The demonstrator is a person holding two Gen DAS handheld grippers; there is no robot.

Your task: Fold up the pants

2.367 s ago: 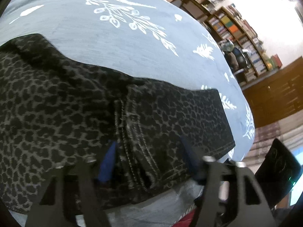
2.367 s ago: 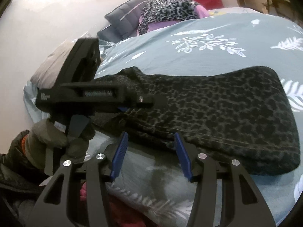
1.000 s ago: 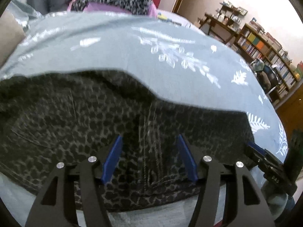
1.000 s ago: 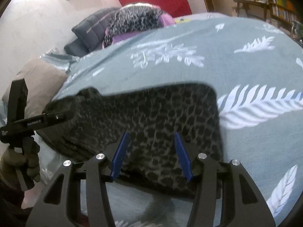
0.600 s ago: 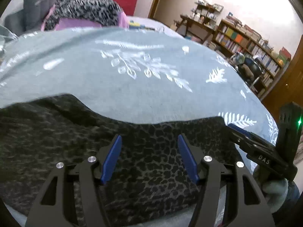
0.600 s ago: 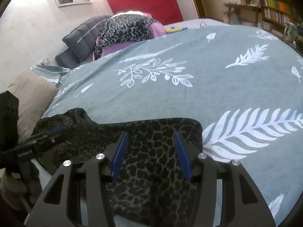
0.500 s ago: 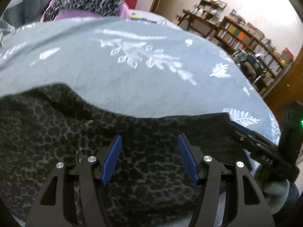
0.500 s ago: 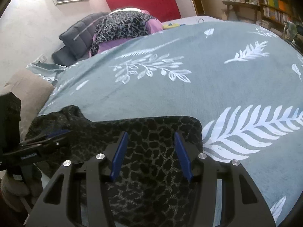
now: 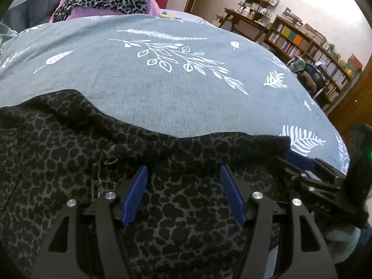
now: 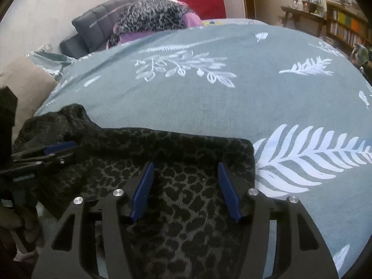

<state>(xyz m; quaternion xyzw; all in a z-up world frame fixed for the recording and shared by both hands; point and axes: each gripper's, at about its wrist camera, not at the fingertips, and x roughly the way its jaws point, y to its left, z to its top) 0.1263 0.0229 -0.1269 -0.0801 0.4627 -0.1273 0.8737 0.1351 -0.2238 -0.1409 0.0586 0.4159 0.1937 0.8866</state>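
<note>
Bedroom, grey leaf-print bedspread (image 9: pixel 162 88). Leopard-print pants (image 9: pixel 176 204) laid flat along its near edge for folding. Left gripper (image 9: pixel 183 193) and right gripper (image 10: pixel 186 188) over the cloth, jaws opening, gripping nothing.

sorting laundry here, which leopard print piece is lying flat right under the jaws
The dark grey leopard-print pants spread on the grey leaf-print bedspread; the lighter leopard-print cloth is bunched far off at the headboard.

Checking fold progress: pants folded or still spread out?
Folded. The pants lie as a compact rectangle on the bedspread, with a doubled layer ridge along the far edge. Fold count: cannot tell.
</note>
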